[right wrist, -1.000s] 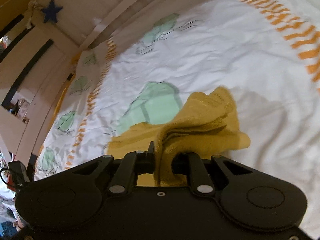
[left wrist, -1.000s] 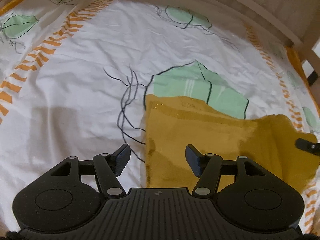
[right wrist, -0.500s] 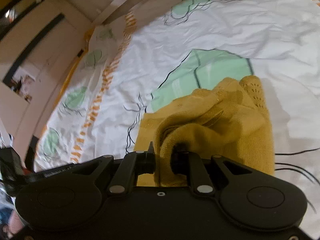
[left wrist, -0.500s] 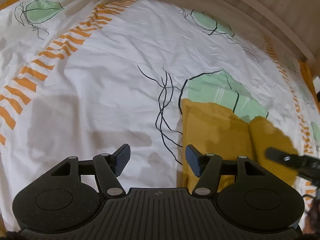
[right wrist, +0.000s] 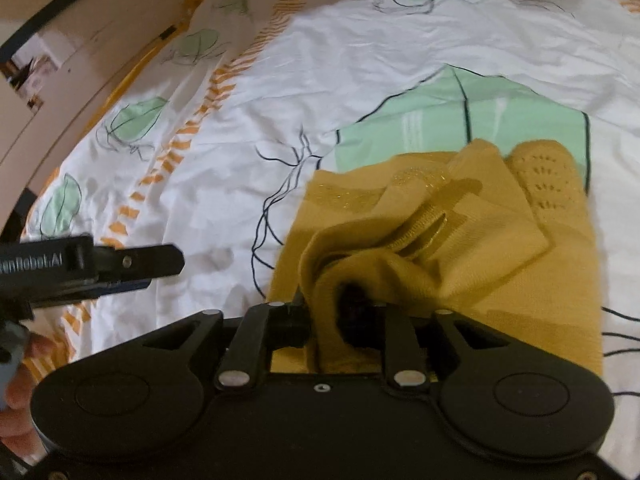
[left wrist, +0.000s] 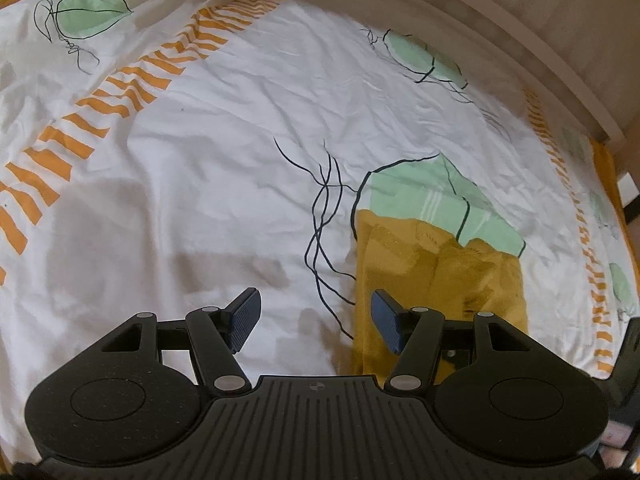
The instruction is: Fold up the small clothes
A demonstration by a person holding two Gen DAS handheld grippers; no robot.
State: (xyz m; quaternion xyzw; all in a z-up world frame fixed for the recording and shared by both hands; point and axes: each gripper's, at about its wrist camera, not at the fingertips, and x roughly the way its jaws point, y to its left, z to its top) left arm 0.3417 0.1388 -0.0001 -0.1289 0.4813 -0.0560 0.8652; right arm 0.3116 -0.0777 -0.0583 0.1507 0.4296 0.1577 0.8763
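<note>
White bedding (left wrist: 240,160), printed with pale green leaves, thin black lines and bands of orange dashes, covers the whole working surface, creased but lying flat. Nearest the left wrist camera, the left gripper (left wrist: 316,318) hangs over bare sheet with its jaws standing wide apart and nothing between its blue ribbed pads (left wrist: 245,319). Just past its right finger, toward four o'clock in that view, lies the mustard-yellow knitted garment (left wrist: 432,280), folded into a narrow strip whose long axis runs from six toward twelve o'clock, its far end overlapping a green leaf print (left wrist: 424,196). In the right wrist view the right gripper (right wrist: 340,316) has a bunched fold of the garment (right wrist: 460,260) between its jaws, which are opening; the cloth hides the pads, so I cannot tell whether they press it. Beyond that bunch a band of glittery thread and a rounded openwork edge point toward one o'clock. At nine o'clock in this view the left gripper's dark finger (right wrist: 140,264) juts in over the sheet, with fingers of a person's hand (right wrist: 24,376) below it. Farthest off, a pale wooden bed rail (left wrist: 520,40) curves along the mattress edge.
</note>
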